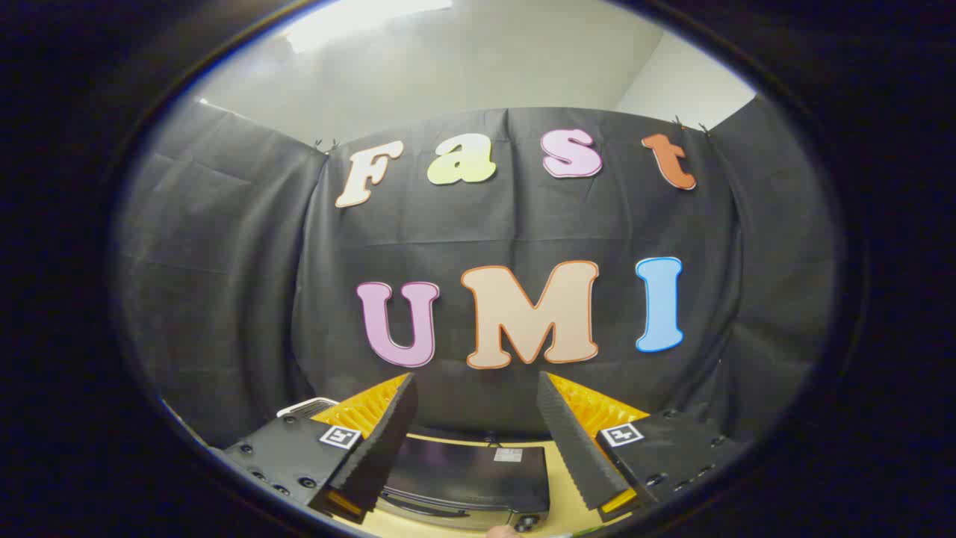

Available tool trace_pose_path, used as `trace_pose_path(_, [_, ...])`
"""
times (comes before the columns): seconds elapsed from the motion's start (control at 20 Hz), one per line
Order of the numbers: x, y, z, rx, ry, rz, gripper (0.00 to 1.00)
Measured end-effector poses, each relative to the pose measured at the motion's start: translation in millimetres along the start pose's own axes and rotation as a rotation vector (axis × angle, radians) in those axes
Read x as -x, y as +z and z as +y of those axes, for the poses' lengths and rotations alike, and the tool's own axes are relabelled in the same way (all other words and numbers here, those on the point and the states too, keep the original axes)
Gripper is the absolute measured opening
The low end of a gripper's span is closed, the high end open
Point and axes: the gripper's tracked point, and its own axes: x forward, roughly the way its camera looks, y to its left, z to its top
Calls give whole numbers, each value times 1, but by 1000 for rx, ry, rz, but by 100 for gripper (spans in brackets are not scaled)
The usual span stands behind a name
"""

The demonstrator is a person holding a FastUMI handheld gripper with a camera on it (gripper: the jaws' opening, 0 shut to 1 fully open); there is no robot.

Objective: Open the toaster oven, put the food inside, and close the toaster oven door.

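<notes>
Currently the tool (pixel 474 418) is held high and level, aimed at the cloth wall (pixel 224 299) of the booth, with its two fingers spread wide apart and nothing between them. One finger (pixel 381 441) stands at about 7 o'clock of the gap and the other finger (pixel 575 441) at about 5 o'clock; neither touches anything.

The toaster oven (pixel 467 478) sits low at 6 o'clock, below and between the fingers, on a light-coloured bench (pixel 564 508). From this angle its dark top panel shows, along with part of the front edge and what appears to be a knob (pixel 529 521) toward the 5 o'clock corner. Whether the door is open cannot be told; the front face is largely hidden by the steep viewing angle. A white object (pixel 306 407) lies just past the finger at 7 o'clock; what it is cannot be told. A small pale shape at the bottom, near the knob, is too cropped to identify. No food is identified.

Judgement: the high, open posture suits an approach stage. The spread fingers are ready to take the door handle, and the raised position keeps them off the oven top. The door opening appears not yet begun. The next move likely calls for lowering and tilting the tool toward the oven front.
</notes>
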Motion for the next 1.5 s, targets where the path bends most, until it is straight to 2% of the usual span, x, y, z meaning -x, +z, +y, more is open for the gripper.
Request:
trace_pose_path(0.8, [-15, -13, 11, 20, 35, 18, 100])
trace_pose_path(0.9, [-19, -39, 13, 14, 42, 58, 100])
trace_pose_path(1.35, [-30, -222, 34, 41, 66, 382, 100])
trace_pose_path(1.5, [-24, -250, 45, 79, 80, 421, 100])
